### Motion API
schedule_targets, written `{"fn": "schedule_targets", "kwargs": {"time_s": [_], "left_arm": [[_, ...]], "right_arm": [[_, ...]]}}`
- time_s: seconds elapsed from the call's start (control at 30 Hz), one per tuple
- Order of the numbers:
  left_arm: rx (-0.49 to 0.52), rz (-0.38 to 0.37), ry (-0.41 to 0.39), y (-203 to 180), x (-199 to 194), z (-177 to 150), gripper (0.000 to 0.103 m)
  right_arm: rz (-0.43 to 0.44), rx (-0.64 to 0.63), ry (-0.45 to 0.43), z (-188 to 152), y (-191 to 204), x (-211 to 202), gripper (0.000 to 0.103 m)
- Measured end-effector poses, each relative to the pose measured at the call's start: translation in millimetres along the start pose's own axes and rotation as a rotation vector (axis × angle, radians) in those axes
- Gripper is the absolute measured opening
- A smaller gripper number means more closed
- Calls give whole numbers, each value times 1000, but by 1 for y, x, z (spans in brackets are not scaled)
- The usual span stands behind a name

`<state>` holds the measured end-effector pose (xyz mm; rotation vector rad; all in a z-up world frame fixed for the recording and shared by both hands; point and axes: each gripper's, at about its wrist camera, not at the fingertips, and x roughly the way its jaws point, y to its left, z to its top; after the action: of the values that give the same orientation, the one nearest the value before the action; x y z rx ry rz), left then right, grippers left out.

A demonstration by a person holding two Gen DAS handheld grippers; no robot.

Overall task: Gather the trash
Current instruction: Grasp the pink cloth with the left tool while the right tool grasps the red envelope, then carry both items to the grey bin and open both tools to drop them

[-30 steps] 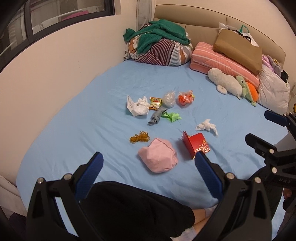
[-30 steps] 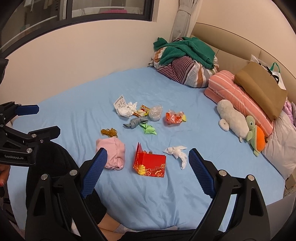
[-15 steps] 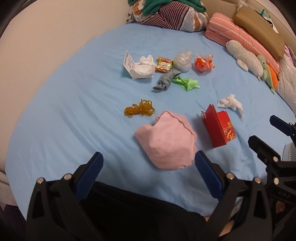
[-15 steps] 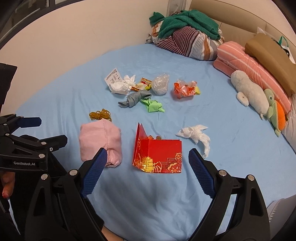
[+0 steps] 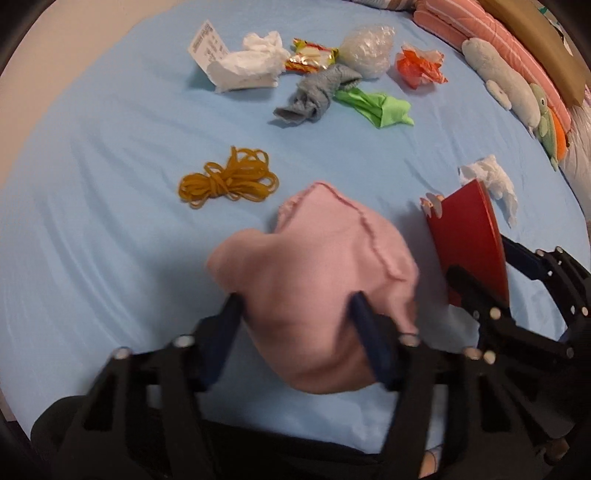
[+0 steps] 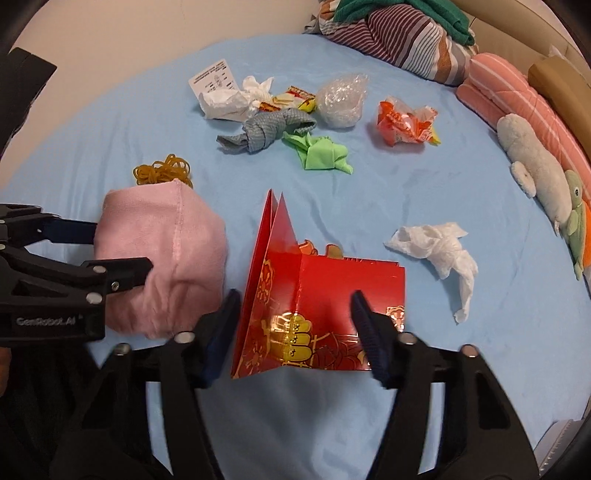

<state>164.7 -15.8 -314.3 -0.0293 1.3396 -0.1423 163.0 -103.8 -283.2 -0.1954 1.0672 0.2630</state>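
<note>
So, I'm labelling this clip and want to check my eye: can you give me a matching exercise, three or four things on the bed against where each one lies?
Things:
1. soft pink cloth bundle
2. red and gold paper bag
3. tangle of tan rubber bands
4. crumpled green paper

Places:
A. beside the knotted grey cloth
B. between the left gripper fingers
C. just beyond the pink bundle
D. between the right gripper fingers

Pairs: 1-B, 2-D, 3-C, 4-A

— What kind of place is this?
— A bedroom in a home. A bed (image 6: 424,177) with a light blue sheet fills the view.
— What else shows it?
— At the head edge lie a pink striped pillow (image 6: 517,92), plush toys (image 6: 532,173) and a heap of bedding (image 6: 399,33).
</note>
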Motion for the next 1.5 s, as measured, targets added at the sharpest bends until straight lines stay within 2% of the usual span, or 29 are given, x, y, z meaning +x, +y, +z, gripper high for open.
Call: {"fn": "schedule_targets", "kwargs": {"time_s": [0.03, 0.13, 0.27, 0.43, 0.6, 0.77, 0.9, 1.03, 1.2, 1.43, 1.5], "left_arm": [[-2, -6, 14, 0, 6, 0, 35], [3, -32, 3, 1, 8, 0, 20], [2, -55, -20, 2, 2, -3, 14], [29, -61, -59, -3, -18, -9, 13], [68, -56, -105, -15, -51, -12, 13], [138, -50, -207, -39, -103, -10, 13], [199, -65, -298, -58, -154, -11, 13], [277, -99, -376, -90, -197, -12, 13], [404, -165, -463, -142, -243, -19, 13], [613, -314, -548, -248, -292, -27, 13], [678, -364, -573, -285, -305, -32, 13]], "right_arm": [[13, 1, 9, 0, 0, 3, 32], [31, 5, 11, -2, 1, 6, 13], [20, 20, -15, -2, -4, -2, 4], [40, 65, -50, -5, -13, -23, 2], [41, 98, -122, -10, -23, -65, 2], [41, 141, -221, -19, -40, -127, 2], [2, 179, -308, -34, -66, -193, 2], [-66, 234, -396, -60, -97, -267, 2], [-180, 320, -467, -111, -139, -349, 2], [-354, 464, -520, -183, -193, -434, 2], [-407, 503, -528, -196, -204, -447, 2]]}}
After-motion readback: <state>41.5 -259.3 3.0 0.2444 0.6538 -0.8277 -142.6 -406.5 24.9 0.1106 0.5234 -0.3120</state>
